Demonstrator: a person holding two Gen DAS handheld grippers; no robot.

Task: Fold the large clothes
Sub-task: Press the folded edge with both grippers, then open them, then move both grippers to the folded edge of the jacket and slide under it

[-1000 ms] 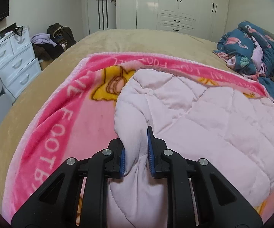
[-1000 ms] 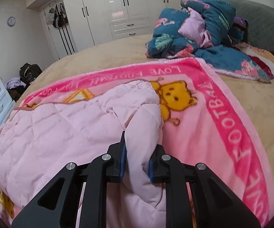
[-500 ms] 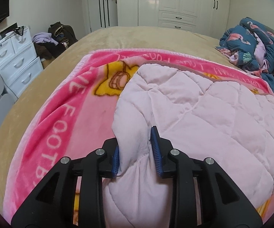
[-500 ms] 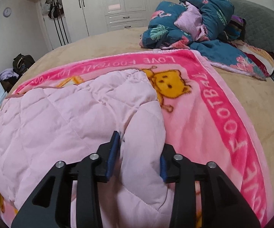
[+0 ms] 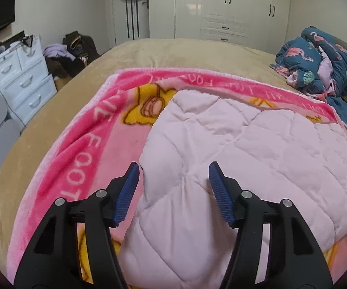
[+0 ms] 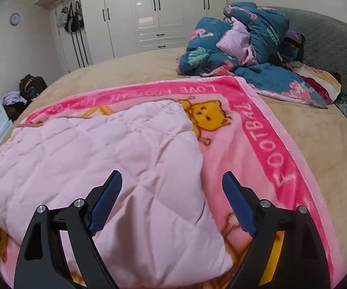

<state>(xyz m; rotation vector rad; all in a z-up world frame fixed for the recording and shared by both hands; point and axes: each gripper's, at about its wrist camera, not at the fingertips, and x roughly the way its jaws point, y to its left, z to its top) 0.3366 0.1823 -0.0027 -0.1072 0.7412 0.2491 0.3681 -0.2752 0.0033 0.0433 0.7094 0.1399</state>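
Left tool: the left tool point(image 5: 173, 187) has just been opening; its blue pads stand clear of the cloth, the left corner of the pink quilted jacket point(image 5: 233, 149) lying loose between them, released.
Jacket: folded into a broad slab on the pink cartoon blanket point(image 5: 81, 159), which is spread over the tan bed point(image 5: 173, 55); its long axis runs side to side, from one tool to the other.
Right tool: the right tool point(image 6: 172, 200) has likewise just been opening and now gapes wide, gripping nothing; the jacket's right edge point(image 6: 197, 159) lies between its pads.
Key relation: each tool sits at its own end of the near edge, so neither is nearer; a further fold would likely carry one end across.
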